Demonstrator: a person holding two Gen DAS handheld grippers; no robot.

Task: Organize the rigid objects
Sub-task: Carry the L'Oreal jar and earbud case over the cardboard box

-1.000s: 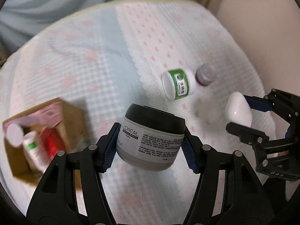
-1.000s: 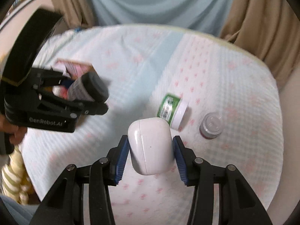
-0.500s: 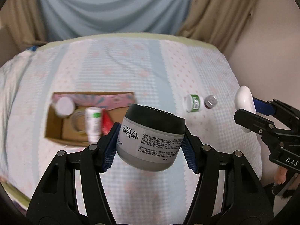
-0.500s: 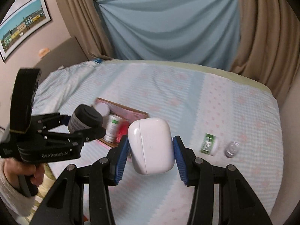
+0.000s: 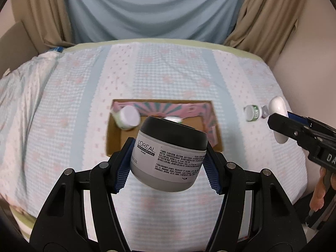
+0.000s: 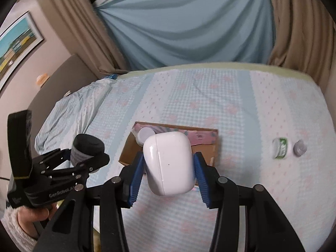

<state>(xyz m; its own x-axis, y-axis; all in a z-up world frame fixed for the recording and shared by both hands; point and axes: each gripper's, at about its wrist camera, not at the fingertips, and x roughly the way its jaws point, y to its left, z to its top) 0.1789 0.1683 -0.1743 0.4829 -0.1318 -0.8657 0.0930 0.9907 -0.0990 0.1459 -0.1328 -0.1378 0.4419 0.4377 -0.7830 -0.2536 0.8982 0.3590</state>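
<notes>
My left gripper (image 5: 168, 166) is shut on a grey L'Oréal jar with a black lid (image 5: 168, 155), held in the air in front of an open cardboard box (image 5: 113, 134) on the bed. My right gripper (image 6: 168, 178) is shut on a white earbuds case (image 6: 169, 163), also held above the bed near the box (image 6: 128, 149). Each gripper shows in the other's view, the right gripper (image 5: 279, 121) at the right and the left gripper (image 6: 84, 157) at the left. A white jar with a lilac lid (image 5: 127, 117) lies inside the box.
A green-labelled white jar (image 5: 252, 113) (image 6: 280, 148) and a small grey-capped jar (image 6: 299, 148) lie on the blanket right of the box. The bed (image 5: 63, 105) is covered in a pale blue and pink cloth. Curtains (image 5: 147, 10) hang behind; a wall stands at the right.
Both grippers have lifted and pulled back from the bed with their objects still held. The box has shifted from the left toward the centre of both views, and the loose jars now look small.
</notes>
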